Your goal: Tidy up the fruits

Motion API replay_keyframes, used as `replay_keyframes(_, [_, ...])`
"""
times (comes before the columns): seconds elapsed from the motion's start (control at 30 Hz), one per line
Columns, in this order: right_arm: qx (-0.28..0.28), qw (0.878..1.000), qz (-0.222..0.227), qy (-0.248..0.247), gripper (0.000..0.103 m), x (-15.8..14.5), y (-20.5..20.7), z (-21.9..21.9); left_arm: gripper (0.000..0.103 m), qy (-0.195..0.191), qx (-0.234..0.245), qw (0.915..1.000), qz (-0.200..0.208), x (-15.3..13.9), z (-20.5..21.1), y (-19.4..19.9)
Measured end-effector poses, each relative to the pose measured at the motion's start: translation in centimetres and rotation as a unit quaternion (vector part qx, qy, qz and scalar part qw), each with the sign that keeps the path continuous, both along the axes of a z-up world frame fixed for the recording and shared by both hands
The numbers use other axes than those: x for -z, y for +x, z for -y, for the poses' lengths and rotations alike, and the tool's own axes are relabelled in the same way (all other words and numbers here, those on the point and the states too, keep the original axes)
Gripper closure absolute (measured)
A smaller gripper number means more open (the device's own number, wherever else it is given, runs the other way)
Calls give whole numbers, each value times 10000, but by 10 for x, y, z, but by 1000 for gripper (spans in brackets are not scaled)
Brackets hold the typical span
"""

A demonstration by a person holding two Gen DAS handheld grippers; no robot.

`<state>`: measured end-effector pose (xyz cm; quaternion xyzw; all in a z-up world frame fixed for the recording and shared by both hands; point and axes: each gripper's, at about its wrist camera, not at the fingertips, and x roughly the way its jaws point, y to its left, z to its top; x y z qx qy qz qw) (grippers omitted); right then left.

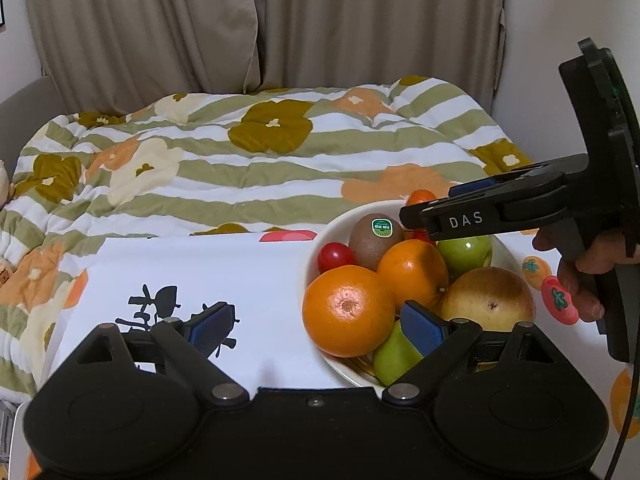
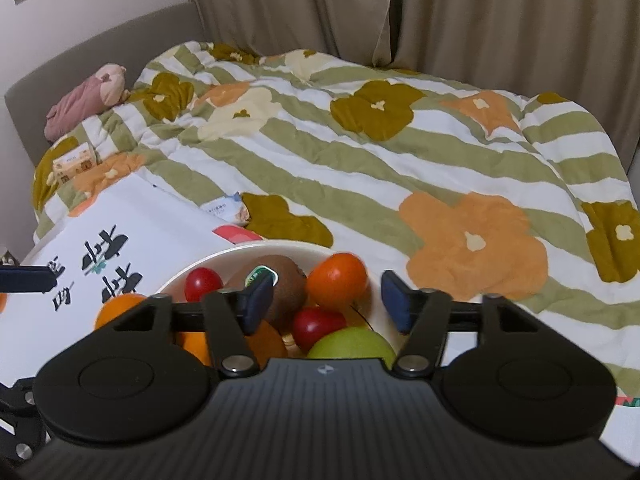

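Curtained bedroom noted; bed (image 2: 400,168) under striped floral quilt behind bench (image 1: 248,264). White bowl (image 1: 316,248) set on bench at its right part, heaped with fruit: oranges, pear, green apples, kiwi, small tomatoes. Right gripper (image 2: 326,306) positioned over bowl's far side, fingers part open, nothing held; orange tomato (image 2: 338,280) lying just ahead between them, touching neither. Right hand judged nearer. Left gripper (image 1: 320,326) held at bowl's near edge, fingers wide, empty.

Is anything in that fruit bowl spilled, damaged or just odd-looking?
Nothing has spilled: all the fruit sits inside the bowl. The one blemish is the pear, which has a brownish patch around a dark spot. The kiwi still wears its green sticker.
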<state>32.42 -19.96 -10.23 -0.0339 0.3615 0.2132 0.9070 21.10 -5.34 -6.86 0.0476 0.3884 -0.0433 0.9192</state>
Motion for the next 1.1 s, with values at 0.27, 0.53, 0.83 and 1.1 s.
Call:
replay_keyframes(0.27, [192,9998,-6,30,26,-6,-11,5,9,20,-53,9999,106,-11,-2,-10])
replay_keyframes(0.53, [496,9986,196,-7,26,-43,-48,10,9,-61,70,9992,389,-35,-8,-34])
replay_keyframes(0.83, [1117,9920,559,186,8,-105,-139,19,8,-255,395,9960,758,-66,-9,-85])
replay_keyframes(1.1, [1635,9835,770,53,4,-135,-238,15,7,-422,737,9903,1102,-92,-11,-148])
